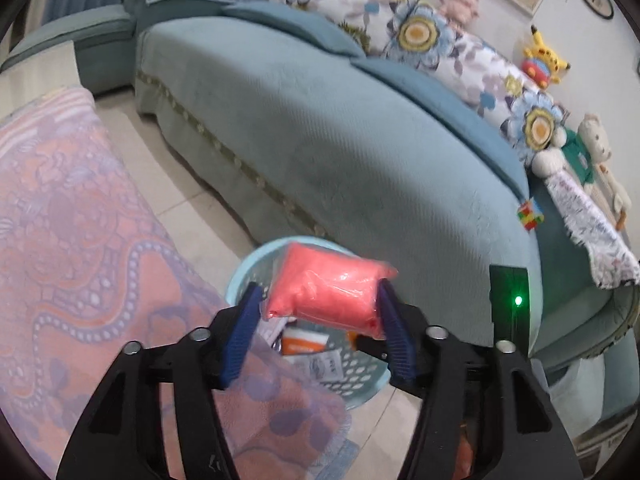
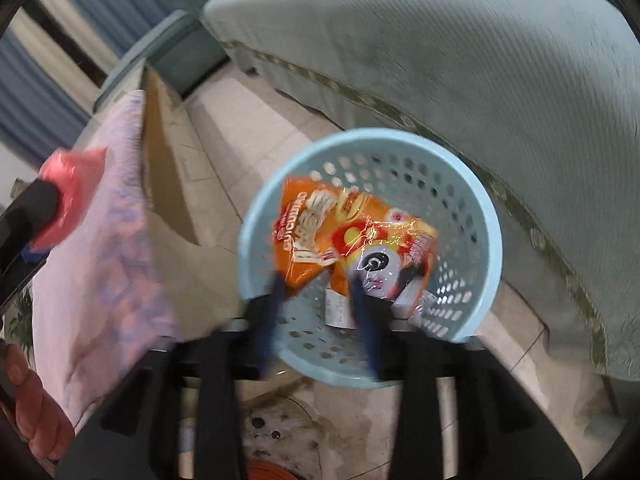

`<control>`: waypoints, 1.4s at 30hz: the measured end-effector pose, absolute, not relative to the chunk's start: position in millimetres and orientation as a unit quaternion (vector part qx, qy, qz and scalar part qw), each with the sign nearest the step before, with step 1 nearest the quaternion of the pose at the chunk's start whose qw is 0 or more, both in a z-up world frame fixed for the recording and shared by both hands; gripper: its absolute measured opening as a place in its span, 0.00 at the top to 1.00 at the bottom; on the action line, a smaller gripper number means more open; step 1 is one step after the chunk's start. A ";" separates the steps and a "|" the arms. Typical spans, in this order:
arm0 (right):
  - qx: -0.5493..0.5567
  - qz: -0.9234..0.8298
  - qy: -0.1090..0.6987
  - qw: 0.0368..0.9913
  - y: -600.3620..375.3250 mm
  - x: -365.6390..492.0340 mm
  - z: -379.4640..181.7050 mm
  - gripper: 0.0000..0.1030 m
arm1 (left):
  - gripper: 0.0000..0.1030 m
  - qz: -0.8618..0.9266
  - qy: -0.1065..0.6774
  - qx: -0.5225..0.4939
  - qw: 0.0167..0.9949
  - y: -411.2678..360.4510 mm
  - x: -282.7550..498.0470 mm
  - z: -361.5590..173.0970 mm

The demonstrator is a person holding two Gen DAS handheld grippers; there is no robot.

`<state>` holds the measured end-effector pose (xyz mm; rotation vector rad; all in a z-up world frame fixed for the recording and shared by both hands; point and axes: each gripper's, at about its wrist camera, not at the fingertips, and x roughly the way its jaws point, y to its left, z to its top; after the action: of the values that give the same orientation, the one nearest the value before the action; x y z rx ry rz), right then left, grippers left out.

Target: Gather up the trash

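Left gripper point(image 1: 320, 304): jaws clamped on the pink bag point(image 1: 326, 290), one jaw on each end, up above the basket point(image 1: 362, 376).
Pink bag: soft, puffy, shiny plastic; its long side runs across from jaw to jaw, tipped a little down to the right.
Basket: light blue, round, full of holes, on the floor just beside the sofa point(image 1: 340, 128); wrappers lie inside.
Right gripper point(image 2: 318, 280): jaws partly apart, blurry, right over the basket point(image 2: 460, 160).
Snack bag point(image 2: 344, 236): orange and yellow, crinkly, touching the jaw tips inside the basket rim; whether it is gripped, cannot tell; its long side runs left to right.
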<state>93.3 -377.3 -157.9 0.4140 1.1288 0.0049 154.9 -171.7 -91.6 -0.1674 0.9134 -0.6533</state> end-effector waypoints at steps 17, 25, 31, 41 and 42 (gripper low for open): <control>0.167 -0.013 0.437 0.884 -373.3 56.9 -98.9 0.40 | 0.26 -0.278 0.349 -0.047 0.894 -152.4 111.1 -47.2; 0.044 -0.045 0.307 0.950 -324.6 6.9 -28.6 0.40 | 0.18 -0.178 0.233 -0.038 0.955 -110.0 37.3 -8.7; 0.013 -0.060 0.234 0.970 -298.2 -20.9 4.0 0.40 | 0.15 -0.101 0.177 -0.016 0.979 -95.7 5.1 6.5; -0.003 -0.076 0.193 0.978 -277.4 -34.9 14.2 0.40 | 0.12 -0.098 0.175 -0.042 0.979 -77.5 6.4 9.2; -0.003 -0.077 0.195 0.978 -277.9 -33.5 12.2 0.40 | 0.12 -0.101 0.178 -0.045 0.978 -77.9 7.9 8.0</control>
<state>-33.5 -277.9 12.2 -0.0068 0.3935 -0.1550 7.9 -77.9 8.0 -0.0903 0.3580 -0.2041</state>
